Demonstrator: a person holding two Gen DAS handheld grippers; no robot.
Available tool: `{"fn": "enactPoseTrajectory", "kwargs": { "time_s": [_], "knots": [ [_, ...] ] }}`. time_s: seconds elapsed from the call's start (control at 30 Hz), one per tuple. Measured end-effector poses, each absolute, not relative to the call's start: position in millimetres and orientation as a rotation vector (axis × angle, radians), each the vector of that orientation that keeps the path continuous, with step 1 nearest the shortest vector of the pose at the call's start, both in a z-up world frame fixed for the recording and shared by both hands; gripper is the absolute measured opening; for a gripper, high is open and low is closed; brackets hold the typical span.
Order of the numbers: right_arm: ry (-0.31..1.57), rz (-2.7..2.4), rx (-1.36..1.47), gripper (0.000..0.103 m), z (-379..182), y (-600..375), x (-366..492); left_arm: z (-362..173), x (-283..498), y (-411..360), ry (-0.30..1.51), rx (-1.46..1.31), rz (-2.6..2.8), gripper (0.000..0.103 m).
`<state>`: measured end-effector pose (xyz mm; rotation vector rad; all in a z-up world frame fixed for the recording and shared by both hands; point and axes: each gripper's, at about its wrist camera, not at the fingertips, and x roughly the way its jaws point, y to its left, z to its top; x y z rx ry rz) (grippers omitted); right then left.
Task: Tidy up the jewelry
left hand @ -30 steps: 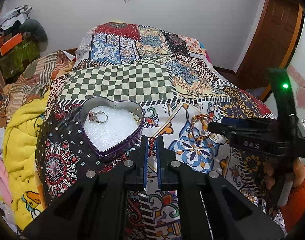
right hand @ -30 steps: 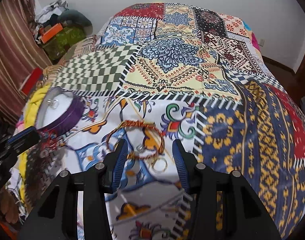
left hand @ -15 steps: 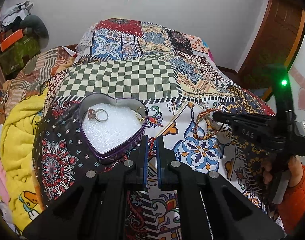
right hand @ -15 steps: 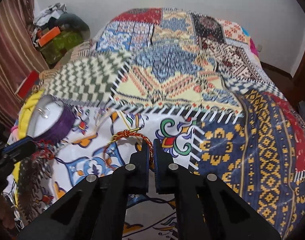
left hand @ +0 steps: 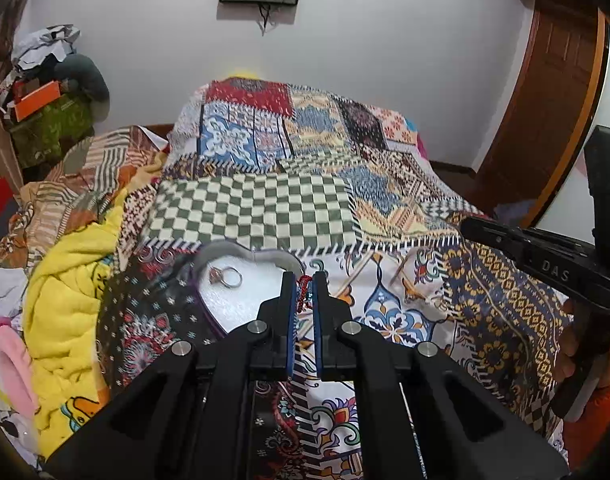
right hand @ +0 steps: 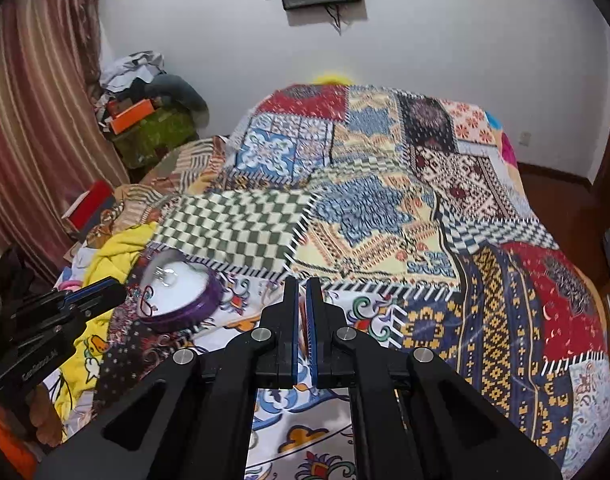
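Both grippers lifted off the bedspread since a second ago. Left gripper clenched on red cord above heart tin; ring inside. Right gripper pinched tight on an orange-brown strand barely visible between its fingers.

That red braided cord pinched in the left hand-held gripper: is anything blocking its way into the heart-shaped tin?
Nothing visible does. The red braided cord sits in the left hand-held gripper right at the open purple heart-shaped tin, which holds only a silver ring on white padding.
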<state>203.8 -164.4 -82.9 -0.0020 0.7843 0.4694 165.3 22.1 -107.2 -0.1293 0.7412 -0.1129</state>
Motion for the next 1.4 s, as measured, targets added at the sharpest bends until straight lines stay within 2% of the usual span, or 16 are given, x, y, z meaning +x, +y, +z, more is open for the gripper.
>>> {"fn": "enactPoseTrajectory", "kwargs": {
  "time_s": [0.2, 0.3, 0.37, 0.43, 0.47, 0.83, 1.1, 1.27, 1.3, 1.37, 1.4],
  "knots": [
    [0.766, 0.492, -0.035, 0.003, -78.4, -152.9, 199.1, -96.4, 161.5, 33.1, 0.710, -0.139, -0.093, 0.006],
    [0.821, 0.516, -0.044, 0.005, -88.9, -148.4, 201.4, -97.1, 160.4, 37.4, 0.708, -0.142, -0.084, 0.006],
    [0.890, 0.531, -0.038, 0.015, -102.5, -145.9, 206.6, -99.8, 160.2, 39.3, 0.713, -0.146, -0.081, 0.006],
    [0.961, 0.530, -0.031, 0.045, -119.9, -144.3, 213.2, -103.7, 160.4, 40.5, 0.722, -0.148, -0.077, 0.006],
    [0.978, 0.520, -0.025, 0.046, -127.9, -145.4, 215.2, -106.3, 161.3, 40.9, 0.729, -0.151, -0.077, 0.006],
    [1.192, 0.583, 0.156, 0.046, -184.9, -151.8, 219.7, -128.6, 169.4, 42.7, 0.776, -0.175, -0.080, 0.006],
    [1.141, 0.526, 0.142, 0.046, -181.7, -139.1, 231.0, -139.1, 173.2, 52.2, 0.798, -0.196, -0.069, 0.006],
    [1.065, 0.477, -0.048, 0.046, -180.5, -118.5, 223.6, -144.7, 175.5, 52.8, 0.808, -0.199, -0.071, 0.006],
    [1.051, 0.472, -0.077, 0.044, -181.0, -116.3, 221.1, -145.1, 175.5, 52.5, 0.809, -0.200, -0.073, 0.006],
    [1.017, 0.467, -0.134, 0.031, -180.5, -111.8, 215.3, -145.3, 175.2, 51.5, 0.809, -0.198, -0.075, 0.006],
    [1.015, 0.479, -0.140, 0.015, -180.0, -111.2, 214.1, -145.3, 175.0, 51.0, 0.808, -0.197, -0.076, 0.006]
  ]
}}
